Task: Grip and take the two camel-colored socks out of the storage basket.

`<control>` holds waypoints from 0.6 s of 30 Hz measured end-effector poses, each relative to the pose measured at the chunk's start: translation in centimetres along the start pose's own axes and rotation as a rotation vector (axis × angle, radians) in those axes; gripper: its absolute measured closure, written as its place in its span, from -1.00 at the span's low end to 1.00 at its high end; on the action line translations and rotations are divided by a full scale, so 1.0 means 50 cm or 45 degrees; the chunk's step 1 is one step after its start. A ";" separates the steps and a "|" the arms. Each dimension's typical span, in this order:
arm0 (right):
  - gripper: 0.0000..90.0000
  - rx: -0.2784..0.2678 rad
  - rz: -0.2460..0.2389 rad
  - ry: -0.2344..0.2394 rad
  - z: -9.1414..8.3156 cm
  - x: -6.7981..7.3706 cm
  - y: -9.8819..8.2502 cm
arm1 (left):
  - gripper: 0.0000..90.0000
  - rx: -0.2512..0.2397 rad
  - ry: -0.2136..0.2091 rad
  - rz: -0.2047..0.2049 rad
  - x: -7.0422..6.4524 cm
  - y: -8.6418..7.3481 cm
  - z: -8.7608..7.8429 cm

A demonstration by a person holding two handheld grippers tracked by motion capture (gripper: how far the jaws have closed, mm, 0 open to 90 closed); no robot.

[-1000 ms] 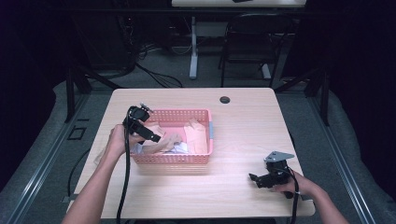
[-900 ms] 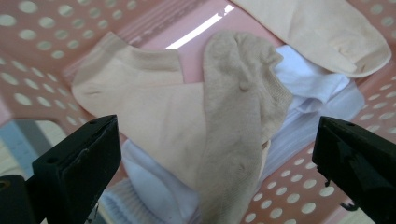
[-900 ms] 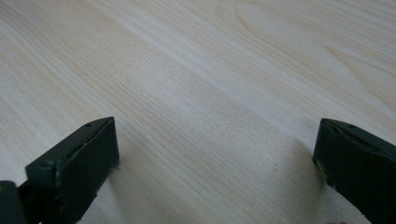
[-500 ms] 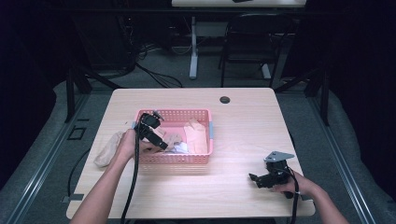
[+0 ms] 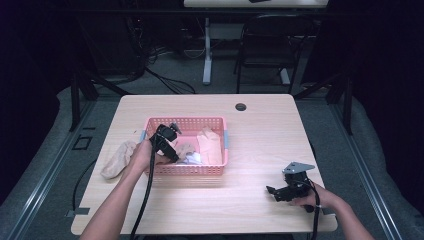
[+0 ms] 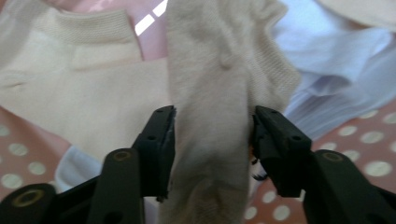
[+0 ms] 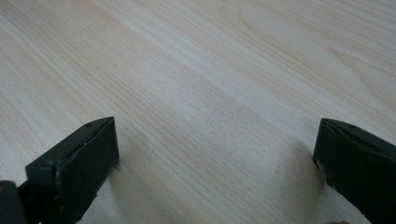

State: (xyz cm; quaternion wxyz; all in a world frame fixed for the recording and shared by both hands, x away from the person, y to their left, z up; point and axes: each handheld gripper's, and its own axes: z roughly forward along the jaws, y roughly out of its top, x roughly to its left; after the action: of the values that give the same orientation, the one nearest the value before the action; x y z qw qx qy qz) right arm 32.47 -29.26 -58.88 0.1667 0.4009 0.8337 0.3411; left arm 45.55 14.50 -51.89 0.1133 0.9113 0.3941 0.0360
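A cream sock (image 6: 210, 116) runs straight up between the jaws of the left claw (image 6: 212, 140), its long axis in line with the jaws, the ribbed cuff end away from the camera. The jaws have just been closing, and each pad now presses a side of the sock, which bulges slightly above them; the left claw is clamped on it. In the high view the left claw (image 5: 172, 150) reaches into the near-left corner of the pink basket (image 5: 220, 120), and the sock (image 5: 185, 150) lies there among other cloth: a pale cream sock (image 6: 84, 93) on one side, a white-blue garment (image 6: 327, 79) on the other, both touching or overlapping it as far as the close view lets me judge.

The basket sits left of the surface's (image 5: 260, 135) middle. Another beige sock (image 5: 117, 160) lies on the surface by the left edge, just outside the basket. The whole right half of the surface and the strip along the near edge are free.

The right claw (image 5: 272, 192) rests near the near-right corner, its jaws (image 7: 210, 172) wide apart over bare wood, well apart from the basket.
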 end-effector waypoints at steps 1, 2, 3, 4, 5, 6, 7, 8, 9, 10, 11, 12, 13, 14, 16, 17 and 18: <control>-1.00 0.001 0.000 0.000 0.000 0.000 0.000 | 0.19 -0.006 -0.005 -0.008 0.001 -0.001 0.003; -1.00 0.000 -0.001 0.001 0.000 0.000 0.000 | 0.26 -0.006 -0.002 -0.011 0.003 -0.002 0.005; -1.00 0.000 0.000 0.001 0.000 0.000 0.000 | 0.32 -0.002 0.003 -0.016 0.004 -0.003 0.005; -1.00 0.000 0.000 0.001 0.000 0.000 0.000 | 0.37 -0.012 -0.004 -0.027 0.007 -0.005 0.006; -1.00 0.000 -0.001 0.001 0.000 0.000 0.000 | 0.42 -0.019 -0.002 -0.030 0.008 -0.005 0.006; -1.00 0.000 -0.001 0.001 0.000 0.000 0.000 | 0.45 -0.022 -0.002 -0.036 0.010 -0.006 0.006; -1.00 0.001 0.000 0.000 0.000 0.000 0.000 | 0.50 -0.029 -0.001 -0.037 0.011 -0.007 0.006; -1.00 0.000 0.000 0.000 0.000 0.000 0.000 | 0.53 -0.036 0.004 -0.043 0.011 -0.007 0.005; -1.00 0.001 0.000 0.000 0.000 0.000 0.000 | 0.56 -0.038 0.015 -0.042 0.011 -0.007 0.004; -1.00 0.001 0.000 0.001 0.000 0.000 0.000 | 0.59 -0.052 0.023 -0.050 0.011 -0.007 0.003; -1.00 -0.001 0.001 0.002 0.000 0.000 0.000 | 0.62 -0.051 0.029 -0.044 0.013 -0.007 0.000; -1.00 -0.001 0.000 0.002 0.000 0.000 0.000 | 0.65 -0.060 0.031 -0.056 0.014 -0.007 -0.002; -1.00 0.000 0.000 0.001 0.000 0.000 0.000 | 0.68 -0.067 0.037 -0.062 0.015 -0.007 -0.004; -1.00 0.000 -0.001 0.001 0.000 0.000 0.000 | 0.71 -0.068 0.042 -0.057 0.017 -0.007 -0.007; -1.00 0.000 -0.001 0.001 0.000 0.000 0.000 | 0.75 -0.087 0.048 -0.060 0.019 -0.007 -0.013; -1.00 -0.001 -0.001 0.001 0.000 0.000 0.000 | 0.78 -0.094 0.053 -0.056 0.019 -0.007 -0.017; -1.00 0.000 -0.001 0.002 0.000 0.000 0.000 | 0.79 -0.099 0.053 -0.058 0.020 -0.006 -0.022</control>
State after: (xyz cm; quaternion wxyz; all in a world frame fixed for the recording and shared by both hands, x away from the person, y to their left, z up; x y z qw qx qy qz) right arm 32.48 -29.27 -58.88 0.1664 0.4004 0.8339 0.3414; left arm 45.82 15.63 -50.91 0.1414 0.8960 0.4155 0.0676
